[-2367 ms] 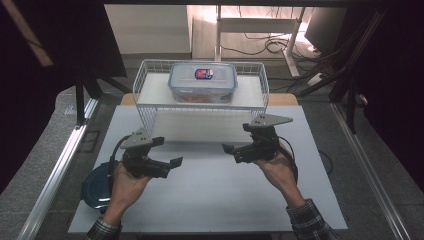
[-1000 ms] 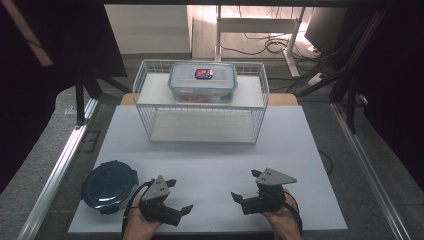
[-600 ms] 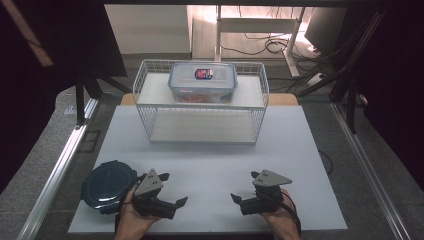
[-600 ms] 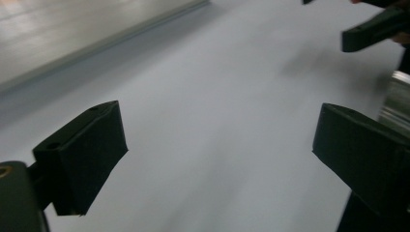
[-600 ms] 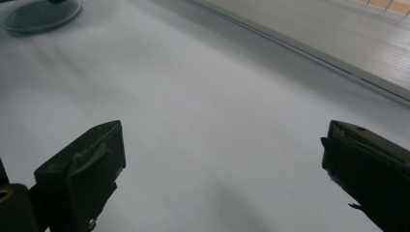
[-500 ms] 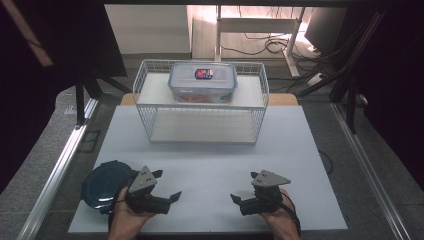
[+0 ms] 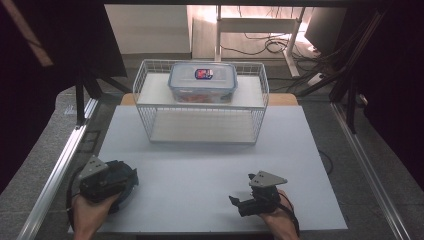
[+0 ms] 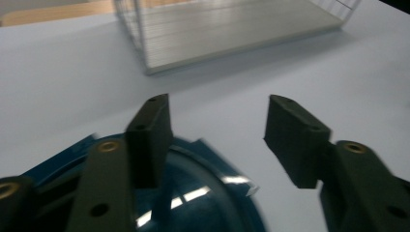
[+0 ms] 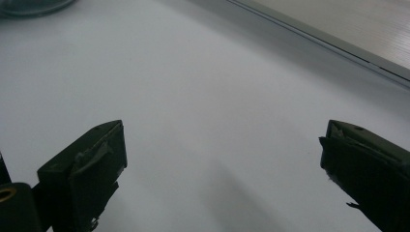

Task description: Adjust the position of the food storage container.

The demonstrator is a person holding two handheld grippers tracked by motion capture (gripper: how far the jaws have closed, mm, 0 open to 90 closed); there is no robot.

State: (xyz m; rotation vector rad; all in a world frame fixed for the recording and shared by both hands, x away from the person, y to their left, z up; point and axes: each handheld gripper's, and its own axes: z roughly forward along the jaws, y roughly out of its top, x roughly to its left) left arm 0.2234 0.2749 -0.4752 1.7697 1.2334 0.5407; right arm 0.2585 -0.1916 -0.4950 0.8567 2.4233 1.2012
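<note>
A: At the white table's [image 7: 210, 170] near left corner, what lies under the left gripper [image 8: 217, 128]?

B: A round dark-blue lid with a clear centre [image 8: 203, 193], lying flat, so no long axis. The jaws, just narrowing, stand half apart above its rim, gripping nothing.

A: And the right gripper [image 9: 220, 159]?

B: Spread wide over bare table.
</note>
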